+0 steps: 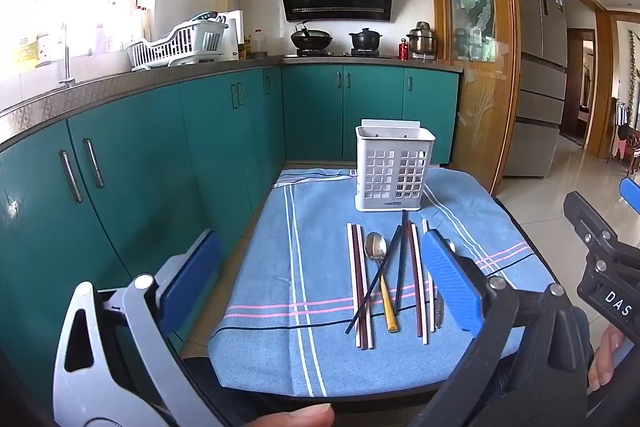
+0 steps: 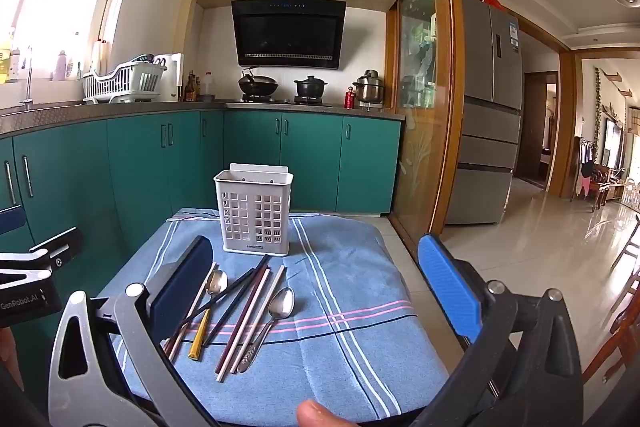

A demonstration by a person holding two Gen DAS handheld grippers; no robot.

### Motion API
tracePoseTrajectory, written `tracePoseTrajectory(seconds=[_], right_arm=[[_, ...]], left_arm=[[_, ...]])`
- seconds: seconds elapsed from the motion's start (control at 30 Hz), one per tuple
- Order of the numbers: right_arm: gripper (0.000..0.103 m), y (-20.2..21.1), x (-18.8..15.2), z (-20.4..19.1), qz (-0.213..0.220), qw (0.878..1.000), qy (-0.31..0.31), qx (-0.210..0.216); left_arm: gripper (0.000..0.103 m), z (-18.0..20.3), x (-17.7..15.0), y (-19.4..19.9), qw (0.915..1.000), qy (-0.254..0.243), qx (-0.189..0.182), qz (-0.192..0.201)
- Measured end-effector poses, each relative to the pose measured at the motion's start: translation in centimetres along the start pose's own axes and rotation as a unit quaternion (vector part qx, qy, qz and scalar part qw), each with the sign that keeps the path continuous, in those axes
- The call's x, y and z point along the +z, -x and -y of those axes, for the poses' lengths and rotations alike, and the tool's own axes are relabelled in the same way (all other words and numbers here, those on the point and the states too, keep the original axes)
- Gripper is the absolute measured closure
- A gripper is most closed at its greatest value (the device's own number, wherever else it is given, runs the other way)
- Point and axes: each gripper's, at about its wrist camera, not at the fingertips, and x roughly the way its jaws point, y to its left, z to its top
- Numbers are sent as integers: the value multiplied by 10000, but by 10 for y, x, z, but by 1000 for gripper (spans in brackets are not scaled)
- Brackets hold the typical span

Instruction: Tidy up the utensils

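A white slotted utensil holder [image 1: 394,171] [image 2: 255,213] stands upright at the far end of a blue striped towel [image 1: 320,267] [image 2: 340,287]. In front of it lie several chopsticks [image 1: 362,287] [image 2: 248,315], a spoon with a yellow handle [image 1: 376,247] [image 2: 216,283] and an all-metal spoon [image 2: 280,305], partly hidden behind a finger in the left wrist view. My left gripper [image 1: 320,275] is open and empty, above the near part of the towel. My right gripper [image 2: 316,287] is open and empty, above the utensils.
Teal cabinets [image 1: 140,167] run along the left and back. The counter carries a white dish rack [image 1: 180,45], a wok [image 1: 311,39] and pots [image 1: 365,39]. A glass door [image 1: 476,67] and a fridge [image 1: 540,67] stand right. The right gripper's body [image 1: 600,247] shows at the left view's edge.
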Motion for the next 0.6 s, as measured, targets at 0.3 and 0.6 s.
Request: tracePoseTrajectory(seconds=[0.3,0.6], right_arm=[[3,-6,-5,-2,-4,10000,11,24],[3,-6,-5,-4,-3,10000,7,44]], left_arm=[[4,-1,3,2,10000,-5,6,1],[4,-1,-2,0,10000,1,-15,3]])
